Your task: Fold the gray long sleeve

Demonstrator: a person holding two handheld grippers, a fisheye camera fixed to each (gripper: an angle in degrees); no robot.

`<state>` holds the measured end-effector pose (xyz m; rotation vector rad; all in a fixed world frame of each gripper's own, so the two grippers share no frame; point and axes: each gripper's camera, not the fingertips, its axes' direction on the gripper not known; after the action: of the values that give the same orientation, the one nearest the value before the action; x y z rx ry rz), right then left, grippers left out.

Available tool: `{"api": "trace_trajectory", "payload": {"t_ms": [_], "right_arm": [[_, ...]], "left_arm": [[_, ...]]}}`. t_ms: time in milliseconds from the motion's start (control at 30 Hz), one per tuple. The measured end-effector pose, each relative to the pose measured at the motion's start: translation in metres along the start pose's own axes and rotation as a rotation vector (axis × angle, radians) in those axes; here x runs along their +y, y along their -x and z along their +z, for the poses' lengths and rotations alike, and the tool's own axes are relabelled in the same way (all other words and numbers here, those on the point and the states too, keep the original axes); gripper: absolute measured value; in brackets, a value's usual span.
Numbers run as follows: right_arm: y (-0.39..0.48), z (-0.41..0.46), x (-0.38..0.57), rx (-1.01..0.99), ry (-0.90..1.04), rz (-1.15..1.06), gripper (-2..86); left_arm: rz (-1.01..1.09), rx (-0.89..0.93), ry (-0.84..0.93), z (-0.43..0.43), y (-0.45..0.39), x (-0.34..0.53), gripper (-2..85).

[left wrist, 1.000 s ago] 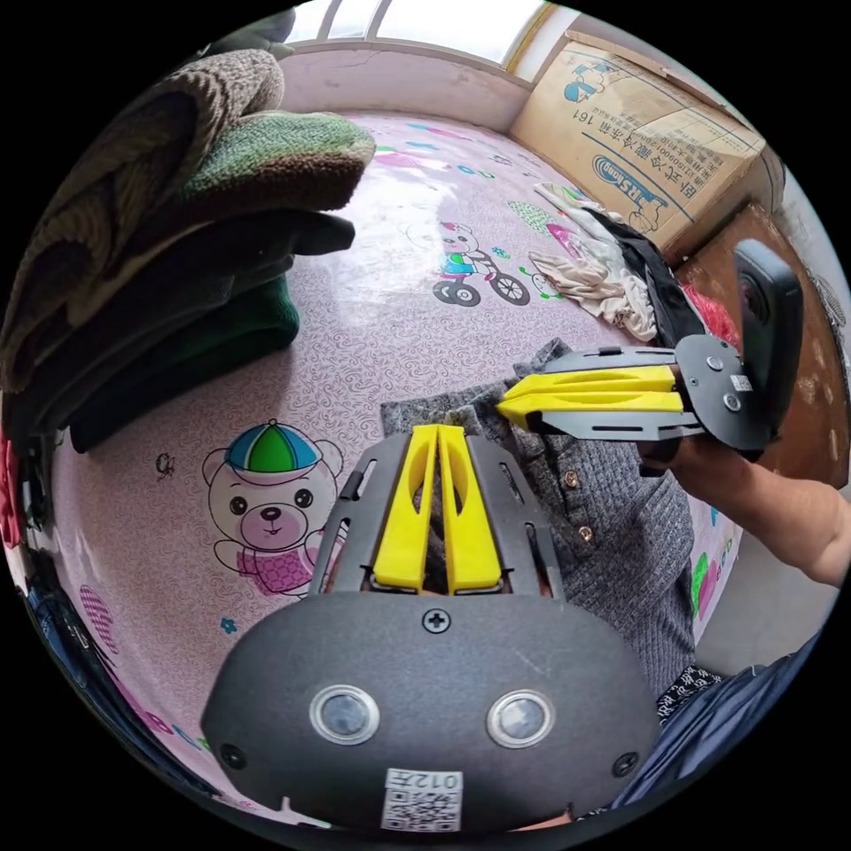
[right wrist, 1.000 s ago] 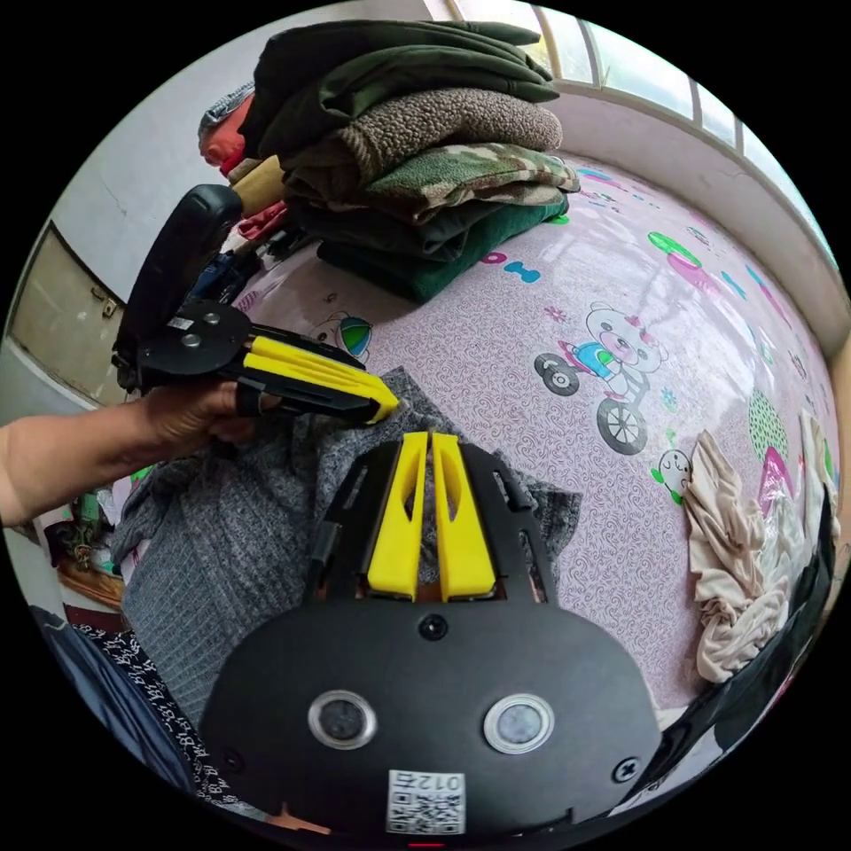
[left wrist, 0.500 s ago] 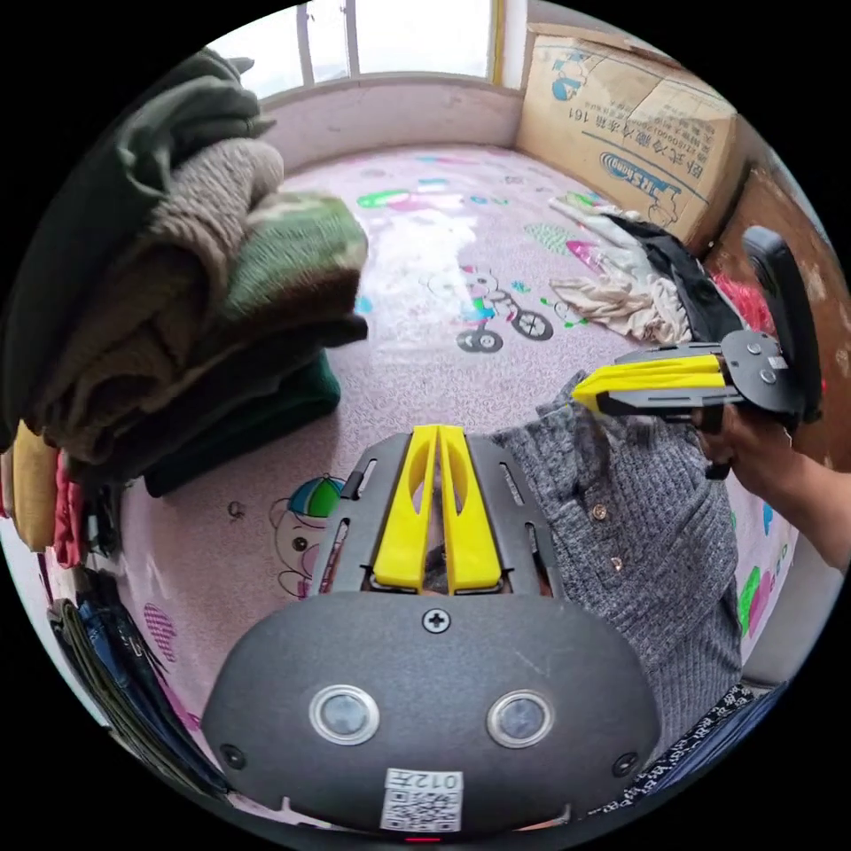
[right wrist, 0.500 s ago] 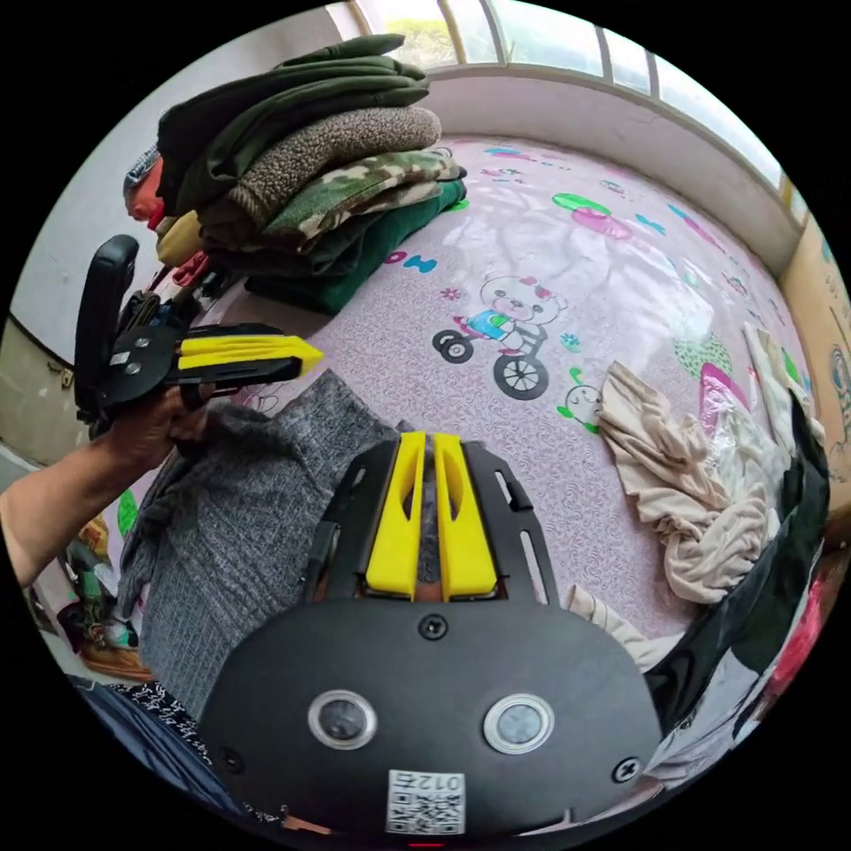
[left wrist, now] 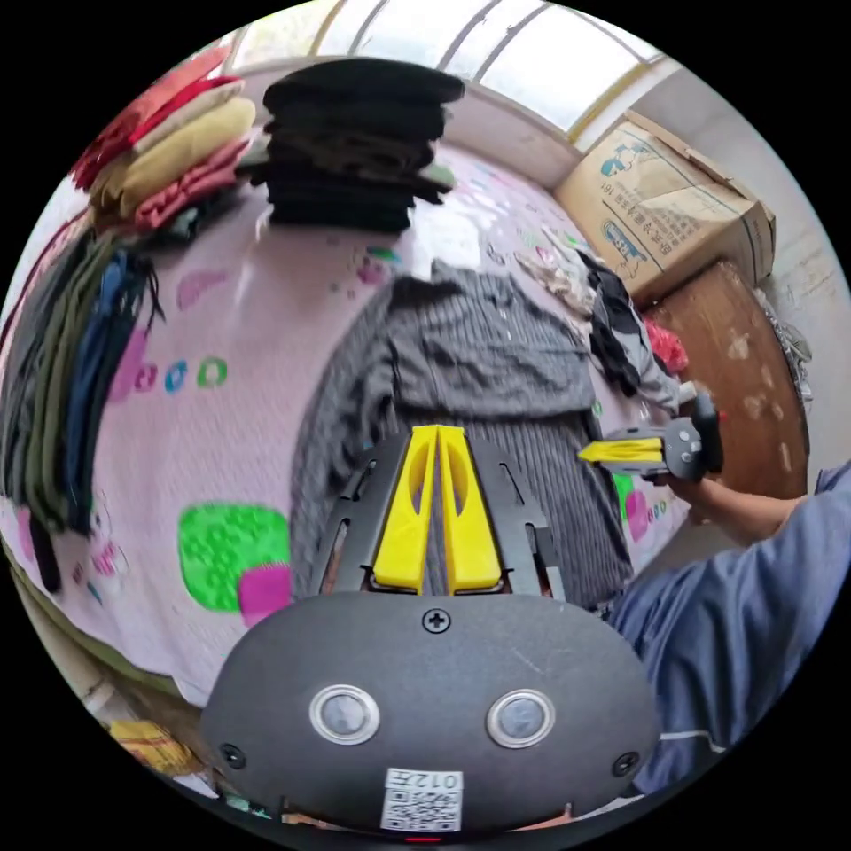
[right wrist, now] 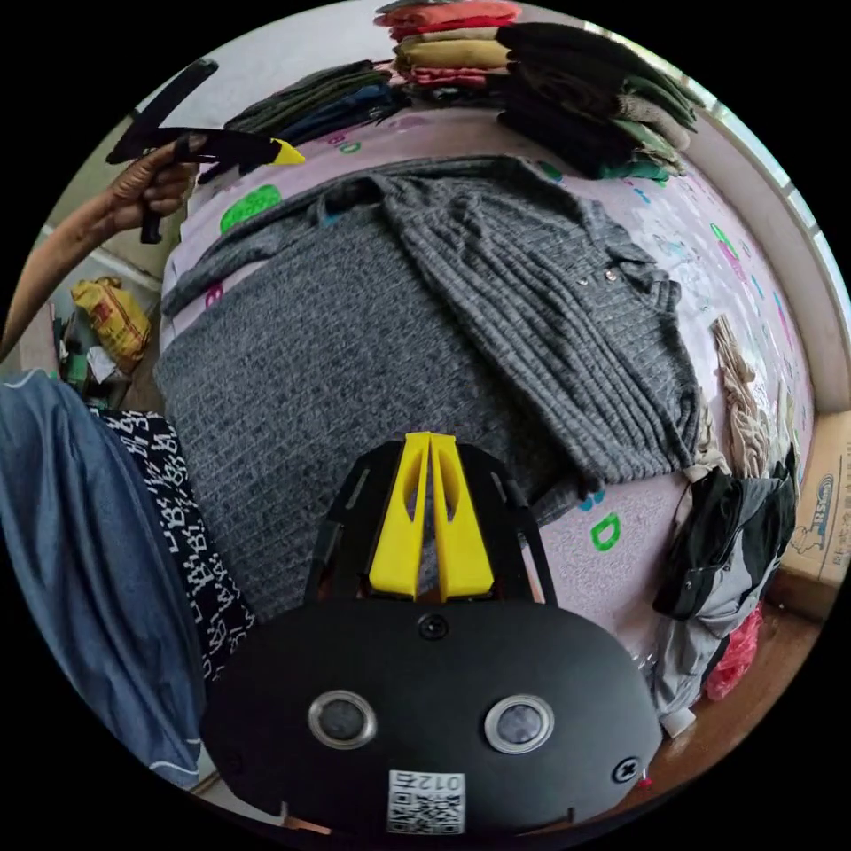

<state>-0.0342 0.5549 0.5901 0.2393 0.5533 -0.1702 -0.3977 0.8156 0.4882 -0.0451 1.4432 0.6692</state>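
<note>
Two grippers, jaws closed on nothing: left gripper [left wrist: 436, 436] and right gripper [right wrist: 429, 441], both above the gray long sleeve [right wrist: 425, 301]. The shirt lies partly folded on the pink mat [left wrist: 177, 425], near stacked folded clothes [right wrist: 585, 97].

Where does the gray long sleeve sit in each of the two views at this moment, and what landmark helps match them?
Left gripper view: the gray long sleeve lies spread on the pink mat, centre, just beyond that view's own tool.
Right gripper view: it covers the upper middle, one side folded over, buttons toward the right.
Shared landmark: the dark stack of folded clothes beyond the shirt.
</note>
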Motion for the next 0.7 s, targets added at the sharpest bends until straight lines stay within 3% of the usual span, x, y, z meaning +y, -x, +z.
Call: {"api": "trace_trajectory", "payload": {"t_ms": [167, 233, 367, 600, 700], "right_arm": [[0.049, 0.014, -0.025, 0.104, 0.128, -0.057, 0.1], [0.058, 0.007, -0.040, 0.104, 0.127, -0.057, 0.3], [0.058, -0.006, -0.056, 0.041, 0.118, 0.001, 0.6], [0.048, -0.031, -0.066, -0.110, 0.045, 0.076, 0.5], [0.053, -0.044, -0.082, -0.104, 0.088, 0.082, 0.3]], "left_arm": [[0.098, 0.008, 0.234, 0.039, -0.057, 0.085, 0.1], [0.152, -0.094, 0.293, 0.055, -0.077, 0.106, 0.0], [0.118, -0.112, 0.265, 0.046, -0.076, 0.115, 0.2], [0.061, 0.093, 0.214, 0.008, -0.040, 0.130, 0.4], [-0.067, 0.199, -0.029, -0.058, -0.014, 0.155, 0.4]]}}
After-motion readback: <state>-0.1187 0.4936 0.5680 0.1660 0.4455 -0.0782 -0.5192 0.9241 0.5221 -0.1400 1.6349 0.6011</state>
